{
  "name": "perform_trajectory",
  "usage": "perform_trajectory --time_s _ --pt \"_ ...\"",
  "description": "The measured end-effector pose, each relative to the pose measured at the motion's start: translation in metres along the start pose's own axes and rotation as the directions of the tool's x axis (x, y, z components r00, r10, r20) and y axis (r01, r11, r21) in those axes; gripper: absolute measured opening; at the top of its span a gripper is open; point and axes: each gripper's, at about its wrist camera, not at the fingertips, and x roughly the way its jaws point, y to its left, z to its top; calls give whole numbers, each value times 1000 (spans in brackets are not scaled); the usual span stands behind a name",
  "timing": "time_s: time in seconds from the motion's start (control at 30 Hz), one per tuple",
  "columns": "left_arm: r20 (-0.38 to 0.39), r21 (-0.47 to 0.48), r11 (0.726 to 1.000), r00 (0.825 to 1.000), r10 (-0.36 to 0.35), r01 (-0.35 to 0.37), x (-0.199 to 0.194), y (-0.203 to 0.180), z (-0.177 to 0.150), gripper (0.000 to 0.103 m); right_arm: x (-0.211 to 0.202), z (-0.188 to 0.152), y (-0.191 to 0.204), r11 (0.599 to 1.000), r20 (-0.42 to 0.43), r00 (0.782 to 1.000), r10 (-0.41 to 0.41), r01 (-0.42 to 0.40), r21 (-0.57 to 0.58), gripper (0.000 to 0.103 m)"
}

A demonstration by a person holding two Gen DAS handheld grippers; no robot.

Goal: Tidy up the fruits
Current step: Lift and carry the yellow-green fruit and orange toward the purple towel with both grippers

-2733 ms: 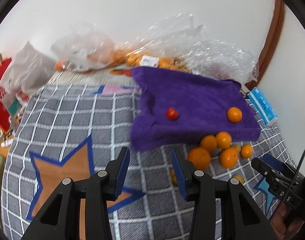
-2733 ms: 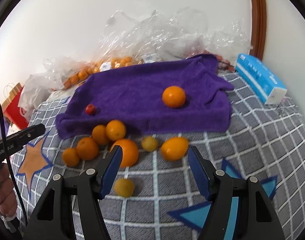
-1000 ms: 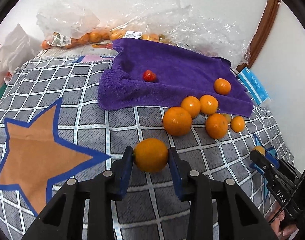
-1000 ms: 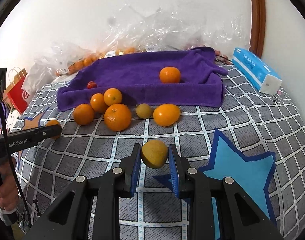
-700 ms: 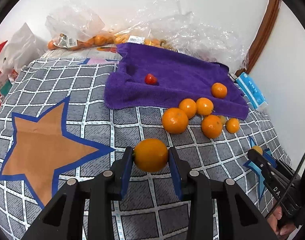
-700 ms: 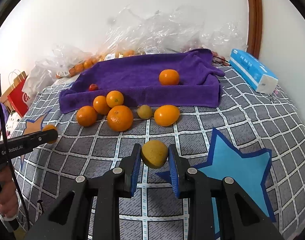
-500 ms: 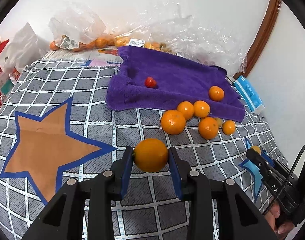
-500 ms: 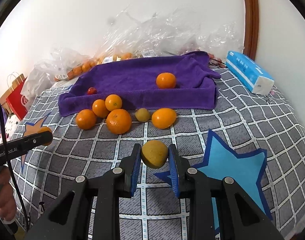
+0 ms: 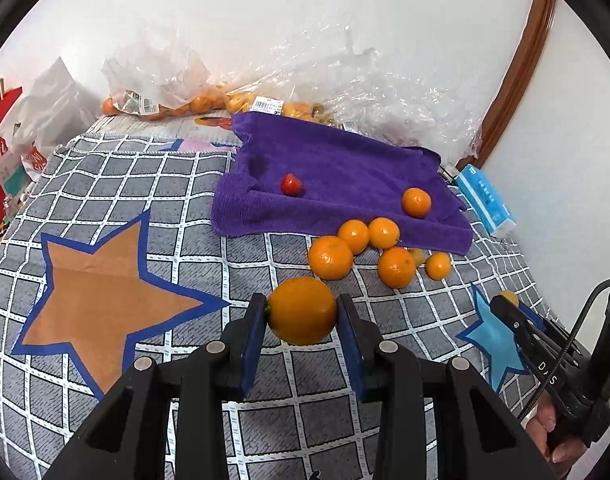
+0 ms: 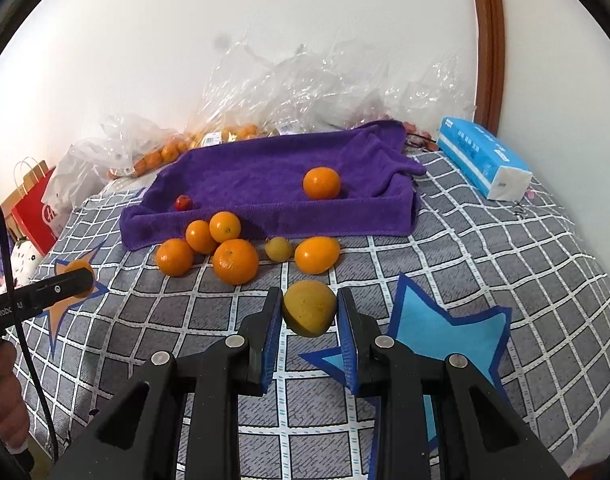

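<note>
1. Left wrist view: the left gripper (image 9: 301, 316) has its blue-padded jaws clamped on a round, glossy orange citrus fruit (image 9: 301, 310), held clear above the grey checked bedspread (image 9: 177, 184).
2. Right wrist view: the right gripper (image 10: 310, 314) is pinched narrow on a smaller, dull yellow-green round fruit (image 10: 309, 308), also off the cover.
3. Just beyond both sets of jaws lies a loose cluster of orange fruits (image 10: 235, 260) on the bedspread, touching or just beside the near edge of the towel.
4. Farther on, straight ahead and slightly up the slope, lies the purple terry towel (image 10: 265, 176), its long axis running left to right across both views; one orange mandarin (image 10: 322, 183) and a small red fruit (image 10: 183, 202) sit on it.
5. Judging from this, each held fruit must travel forward over the cluster to reach the towel; the right gripper faces the towel's middle, the left its left end.
6. Clear plastic bags of fruit (image 10: 177, 148) lie against the wall behind.
</note>
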Motion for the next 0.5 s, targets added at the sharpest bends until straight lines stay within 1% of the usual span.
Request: perform_trajectory --time_s 0.17,0.4,0.5 --pt "14 1 1000 1000 0 0 -5 -1 1 34 -7 3 -3 1000 17 1000 -5 5 4 27" --pt "12 -9 1000 1000 -10 11 -7 0 -1 34 -11 8 -5 1000 36 999 -10 10 6 27" --pt "13 2 1000 1000 -10 10 -7 -2 -1 34 -13 9 -5 1000 41 999 -11 11 5 27"
